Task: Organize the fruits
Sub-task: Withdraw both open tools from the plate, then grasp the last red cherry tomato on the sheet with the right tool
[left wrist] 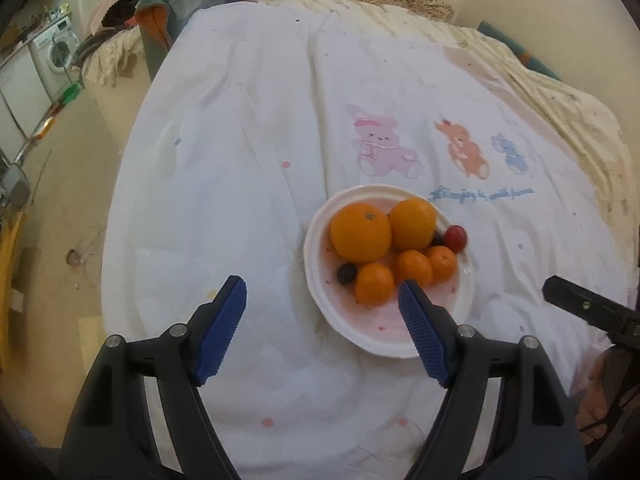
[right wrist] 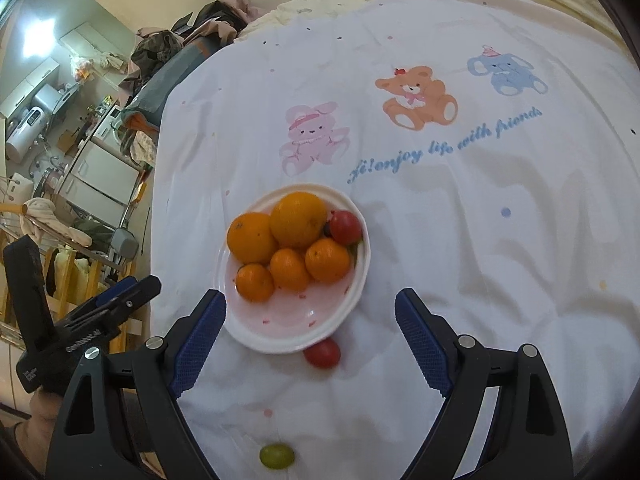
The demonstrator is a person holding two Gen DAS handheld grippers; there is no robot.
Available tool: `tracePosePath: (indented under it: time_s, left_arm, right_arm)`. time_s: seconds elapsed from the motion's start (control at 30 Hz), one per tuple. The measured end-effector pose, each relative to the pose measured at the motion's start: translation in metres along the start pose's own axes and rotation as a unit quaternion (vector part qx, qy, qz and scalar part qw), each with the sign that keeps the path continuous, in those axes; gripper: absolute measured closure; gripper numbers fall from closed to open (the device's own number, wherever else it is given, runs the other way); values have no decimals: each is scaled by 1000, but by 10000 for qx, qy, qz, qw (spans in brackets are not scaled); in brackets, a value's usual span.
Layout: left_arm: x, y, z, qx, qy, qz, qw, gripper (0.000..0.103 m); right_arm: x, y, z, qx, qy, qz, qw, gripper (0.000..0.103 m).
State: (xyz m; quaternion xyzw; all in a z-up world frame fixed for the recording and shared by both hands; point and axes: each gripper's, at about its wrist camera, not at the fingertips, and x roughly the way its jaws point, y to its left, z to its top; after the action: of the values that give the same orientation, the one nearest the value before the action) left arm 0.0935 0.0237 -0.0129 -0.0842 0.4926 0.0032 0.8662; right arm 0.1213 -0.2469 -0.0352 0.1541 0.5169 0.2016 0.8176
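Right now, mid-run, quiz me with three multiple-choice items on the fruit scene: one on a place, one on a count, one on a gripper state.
1. Where is the green grape?
A. in the plate
B. on the cloth, nearer the camera than the plate
C. in a gripper

2. How many orange citrus fruits lie in the plate?
A. three
B. five
C. seven

3. The right gripper is
A. open, empty
B. shut on a tomato
C. shut on an orange

Answers: 1 B, it lies alone on the white cloth; 2 B, two large and three small; 3 A, jaws spread, nothing between.
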Motion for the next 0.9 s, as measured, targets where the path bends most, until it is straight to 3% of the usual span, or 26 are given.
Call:
tracePosePath:
  time_s: [0.07, 0.17, 0.33, 0.57, 0.9]
  left_arm:
    - [-5, -1, -5, 25, -13, -4, 10000, 26]
    - [-13, -1, -12, 18, -52, -36, 10000, 12]
    - [-16, -3, -25, 27, 39, 3, 10000, 11]
    - [-8, 1, -39, -228, 467, 19, 9986, 11]
    - [-2, 11, -43, -539, 568, 15, 9969, 11]
  right_arm:
    - [-2, -1, -5, 20, -2, -5, 10000, 14]
    - [-6, -3, -11, 58, -8, -12, 10000, 14]
    - [-8, -6, -20, 148, 24, -51, 9999, 14]
    - [-3, -9, -24, 221, 161, -160, 9995, 14]
    - [16, -13, -28, 351, 451, -205, 9982, 14]
